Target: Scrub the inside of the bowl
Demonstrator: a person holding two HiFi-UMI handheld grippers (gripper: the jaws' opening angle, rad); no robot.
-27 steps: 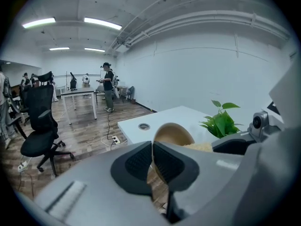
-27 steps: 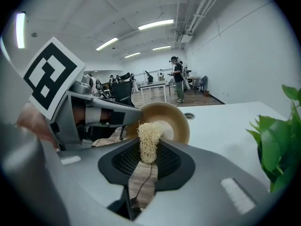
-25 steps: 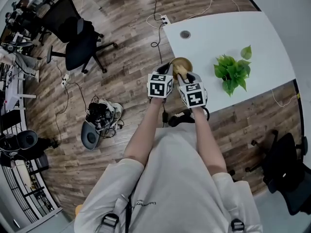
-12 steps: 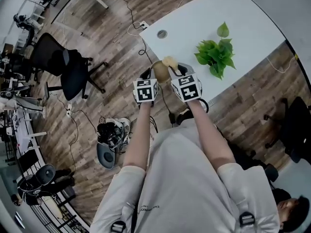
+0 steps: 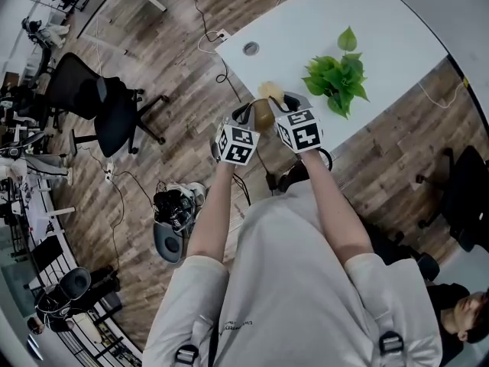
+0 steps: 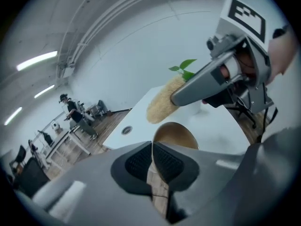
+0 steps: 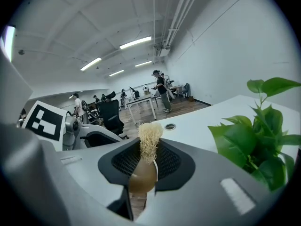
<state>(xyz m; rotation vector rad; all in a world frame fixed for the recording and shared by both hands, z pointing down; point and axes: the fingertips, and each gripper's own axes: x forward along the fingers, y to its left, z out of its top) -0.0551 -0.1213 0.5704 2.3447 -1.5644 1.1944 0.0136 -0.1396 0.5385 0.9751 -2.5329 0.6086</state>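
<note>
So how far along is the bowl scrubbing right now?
Done: both things are picked up. The left gripper is shut on the bowl at its rim, the right gripper on the brush. In hand: the bristles sit just above the rim, not inside. Left: the scrubbing itself; whether any has happened cannot be told.

Open-plan office/lab space: wood-plank floor w/ loose cables, black swivel chairs, white desk w/ cable grommet & potted plant. Right gripper view: ceiling strip lights, exposed pipes, more desks w/ ppl standing by them in bkgd
</note>
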